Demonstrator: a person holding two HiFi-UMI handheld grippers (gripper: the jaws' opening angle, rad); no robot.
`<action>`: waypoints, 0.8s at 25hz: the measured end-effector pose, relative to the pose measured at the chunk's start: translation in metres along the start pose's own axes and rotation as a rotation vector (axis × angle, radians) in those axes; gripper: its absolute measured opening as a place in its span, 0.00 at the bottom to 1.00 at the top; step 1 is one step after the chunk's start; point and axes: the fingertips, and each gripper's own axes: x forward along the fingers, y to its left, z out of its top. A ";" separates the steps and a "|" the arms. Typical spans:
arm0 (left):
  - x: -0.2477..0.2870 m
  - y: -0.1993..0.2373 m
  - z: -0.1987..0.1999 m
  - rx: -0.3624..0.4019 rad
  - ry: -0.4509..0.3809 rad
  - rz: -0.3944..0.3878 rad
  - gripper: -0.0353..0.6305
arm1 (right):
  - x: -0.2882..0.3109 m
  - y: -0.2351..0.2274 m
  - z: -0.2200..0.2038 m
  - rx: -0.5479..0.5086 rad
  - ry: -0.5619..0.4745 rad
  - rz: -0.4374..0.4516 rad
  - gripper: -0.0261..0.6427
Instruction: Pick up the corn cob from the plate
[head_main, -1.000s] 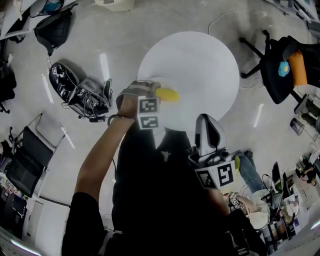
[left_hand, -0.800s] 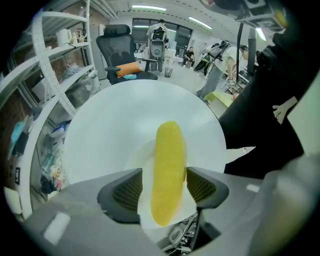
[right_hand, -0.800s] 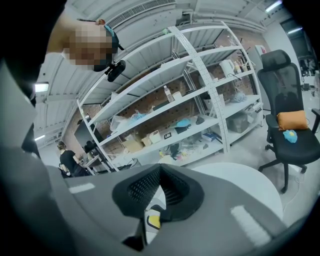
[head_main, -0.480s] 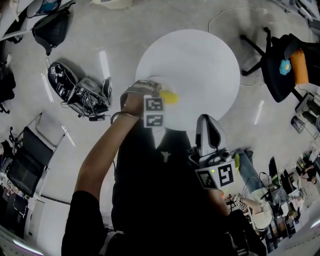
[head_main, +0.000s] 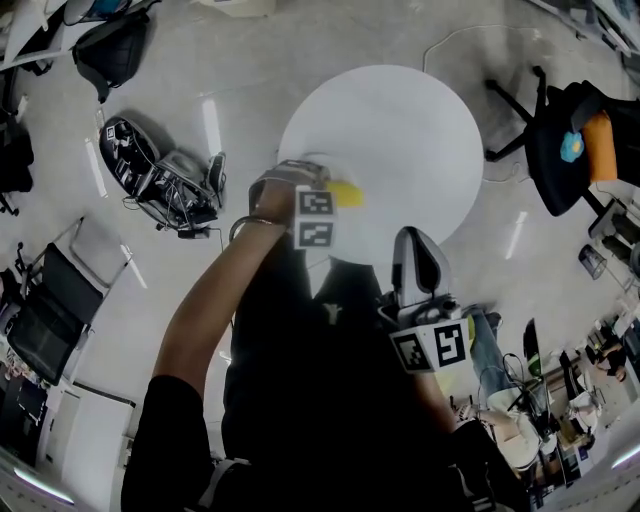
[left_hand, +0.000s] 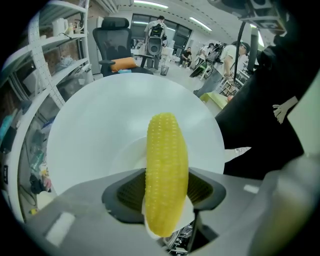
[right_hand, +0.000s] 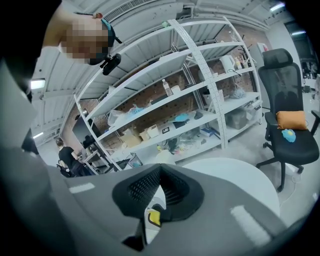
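Note:
A yellow corn cob (left_hand: 166, 170) lies lengthwise on a white plate (left_hand: 122, 155) on the round white table (head_main: 400, 130). My left gripper (left_hand: 166, 189) points steeply down over it. Its jaws are closing, with the cob between them and both dark pads (left_hand: 125, 192) against the cob's sides. In the head view the left gripper (head_main: 330, 192) covers most of the cob (head_main: 349, 194), leaving only one yellow end in sight. My right gripper (head_main: 414, 245) hangs at the table's near edge with its jaws together and nothing in them. A sliver of yellow cob (right_hand: 154, 218) shows below its pads (right_hand: 159, 192).
A black office chair (head_main: 565, 130) with an orange cushion stands right of the table. Bags and gear (head_main: 160, 180) lie on the floor at the left. White shelving (right_hand: 200, 100) rises beyond the table. Several people stand at the back of the room (left_hand: 215, 50).
My left gripper has sunk a little over the corn cob, hiding more of it in the head view. The right gripper has stayed where it was.

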 end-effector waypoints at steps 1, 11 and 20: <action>0.000 0.001 0.002 -0.008 -0.010 0.000 0.42 | 0.001 0.001 0.001 -0.003 0.001 0.005 0.05; -0.001 0.003 0.006 -0.030 -0.031 -0.036 0.41 | 0.004 0.014 0.001 -0.012 0.001 0.036 0.05; -0.001 0.004 0.005 -0.029 -0.031 -0.023 0.41 | 0.002 0.024 0.001 -0.014 -0.007 0.054 0.05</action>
